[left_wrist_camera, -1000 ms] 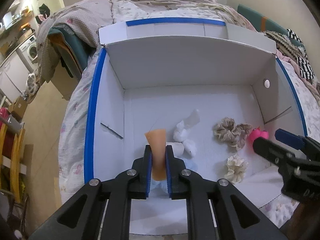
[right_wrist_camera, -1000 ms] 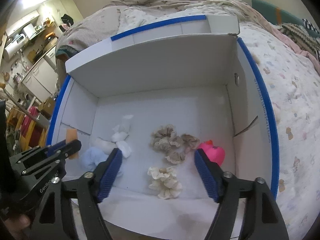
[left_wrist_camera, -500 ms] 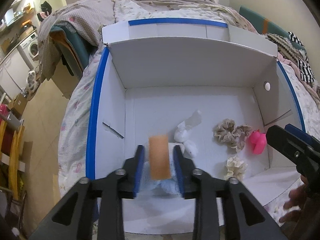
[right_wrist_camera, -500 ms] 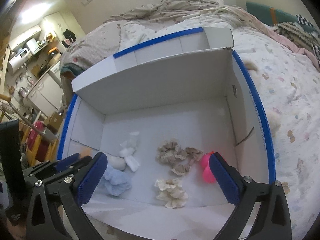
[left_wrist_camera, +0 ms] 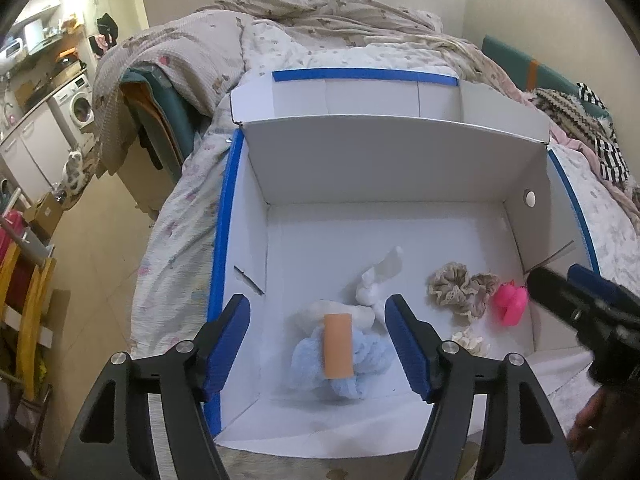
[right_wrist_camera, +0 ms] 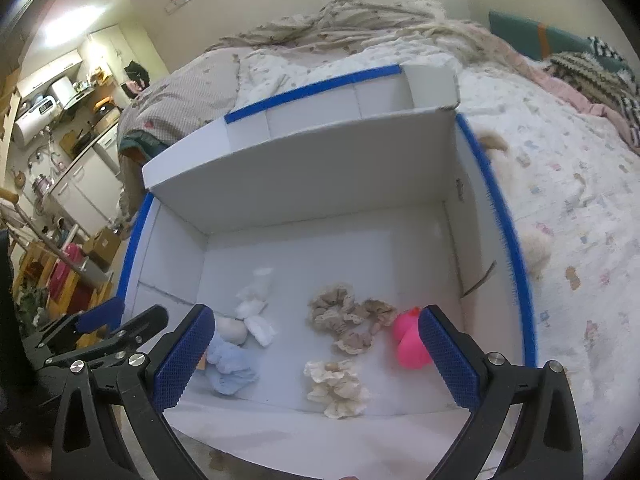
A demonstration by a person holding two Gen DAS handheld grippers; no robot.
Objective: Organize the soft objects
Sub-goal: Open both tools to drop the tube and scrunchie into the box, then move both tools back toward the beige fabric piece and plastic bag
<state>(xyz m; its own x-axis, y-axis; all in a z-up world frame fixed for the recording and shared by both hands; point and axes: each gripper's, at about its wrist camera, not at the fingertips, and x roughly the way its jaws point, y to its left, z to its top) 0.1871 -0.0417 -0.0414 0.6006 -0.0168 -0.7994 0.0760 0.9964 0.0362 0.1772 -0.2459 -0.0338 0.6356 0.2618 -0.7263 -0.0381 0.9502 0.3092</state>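
An orange sponge piece (left_wrist_camera: 338, 345) lies on a light blue cloth (left_wrist_camera: 340, 364) inside a white box (left_wrist_camera: 384, 168) with blue-taped rims. My left gripper (left_wrist_camera: 318, 344) hovers over it with jaws opening, pads apart from the sponge. White cloth bits (left_wrist_camera: 372, 288), beige scrunchies (left_wrist_camera: 460, 290), a cream scrunchie (right_wrist_camera: 336, 386) and a pink toy duck (right_wrist_camera: 410, 342) also lie on the box floor. My right gripper (right_wrist_camera: 316, 354) stands wide open above the scrunchies, holding nothing.
The box rests on a bed with a floral sheet (right_wrist_camera: 572, 208) and a rumpled quilt (left_wrist_camera: 320, 12). To the left the floor drops away toward a washing machine (left_wrist_camera: 78, 104) and shelves. A striped blanket (left_wrist_camera: 592, 132) lies at the right.
The left gripper went from shut on the orange sponge to open, and the sponge dropped onto the blue cloth. The right gripper opened wider and pulled back slightly.
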